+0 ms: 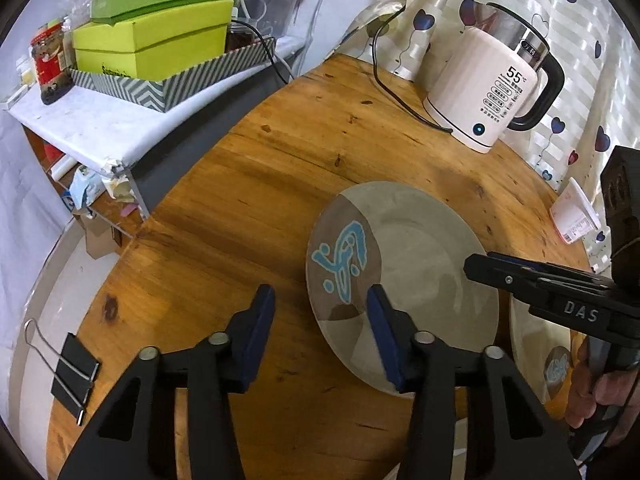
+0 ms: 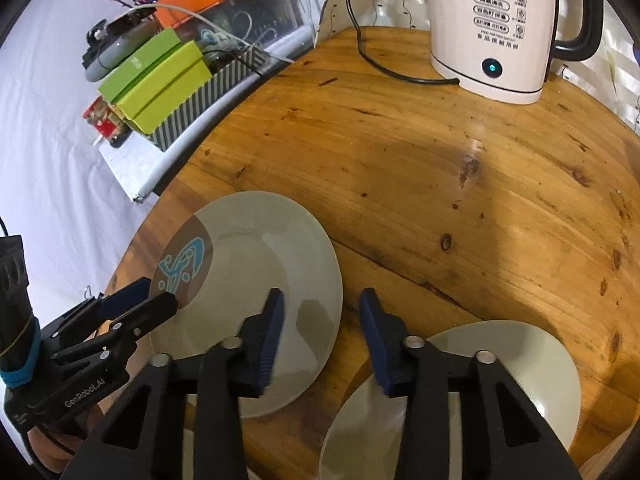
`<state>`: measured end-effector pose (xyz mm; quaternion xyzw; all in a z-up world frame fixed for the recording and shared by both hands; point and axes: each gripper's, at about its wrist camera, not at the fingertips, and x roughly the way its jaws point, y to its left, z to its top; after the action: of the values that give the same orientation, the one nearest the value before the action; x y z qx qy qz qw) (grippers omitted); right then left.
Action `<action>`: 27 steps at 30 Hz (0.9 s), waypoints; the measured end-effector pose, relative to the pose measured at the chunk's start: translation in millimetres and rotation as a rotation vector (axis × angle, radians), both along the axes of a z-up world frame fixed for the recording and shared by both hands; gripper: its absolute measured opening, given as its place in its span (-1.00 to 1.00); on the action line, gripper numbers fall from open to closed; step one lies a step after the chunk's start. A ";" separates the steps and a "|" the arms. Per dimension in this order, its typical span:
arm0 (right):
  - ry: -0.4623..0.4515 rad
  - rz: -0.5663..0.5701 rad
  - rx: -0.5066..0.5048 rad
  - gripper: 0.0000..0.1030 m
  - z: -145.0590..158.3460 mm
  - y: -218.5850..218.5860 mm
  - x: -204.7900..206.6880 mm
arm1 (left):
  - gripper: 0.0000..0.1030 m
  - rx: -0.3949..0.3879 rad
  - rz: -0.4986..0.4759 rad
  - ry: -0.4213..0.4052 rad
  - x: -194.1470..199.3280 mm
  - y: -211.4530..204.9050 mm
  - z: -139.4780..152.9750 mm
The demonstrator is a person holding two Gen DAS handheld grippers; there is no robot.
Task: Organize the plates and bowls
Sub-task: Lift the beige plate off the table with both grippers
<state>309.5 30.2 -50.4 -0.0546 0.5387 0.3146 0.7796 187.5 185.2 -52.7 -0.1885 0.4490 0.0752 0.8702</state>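
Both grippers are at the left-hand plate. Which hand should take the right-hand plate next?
Right, probably. The right-hand plate lies just beneath the right gripper, beside its outer finger. The left gripper straddles the far rim of the left-hand plate, which lies in between.

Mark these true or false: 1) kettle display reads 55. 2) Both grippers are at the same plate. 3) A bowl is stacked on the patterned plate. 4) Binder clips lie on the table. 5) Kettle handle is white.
1) True: the kettle shows 55.
2) True: the left gripper straddles the near-left rim of the patterned plate, and the right gripper straddles its right rim; neither grips yet.
3) False: nothing rests on it; a second plate lies beside it.
4) True: binder clips lie near the table edge.
5) False: the handle is black.
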 end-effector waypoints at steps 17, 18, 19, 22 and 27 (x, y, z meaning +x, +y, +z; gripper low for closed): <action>0.002 -0.005 0.003 -0.52 -1.2 5.9 -0.5 | -0.27 -0.006 -0.027 -0.017 5.6 -9.0 1.7; 0.005 -0.008 0.005 -0.52 -1.4 5.8 0.5 | -0.27 -0.007 -0.027 -0.018 5.4 -9.5 2.5; 0.008 -0.010 0.007 -0.52 -1.6 4.9 0.9 | -0.27 -0.008 -0.028 -0.020 5.1 -9.6 3.1; 0.013 -0.014 0.009 -0.52 -1.6 3.6 0.5 | -0.27 -0.009 -0.029 -0.023 3.4 -8.6 4.8; 0.011 -0.013 0.003 -0.52 1.2 3.8 -1.5 | -0.27 -0.013 -0.025 -0.028 0.2 -8.5 8.4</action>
<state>308.0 34.0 -49.2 -0.0480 0.5430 0.3107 0.7787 187.7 176.7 -44.3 -0.1896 0.4396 0.0589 0.8760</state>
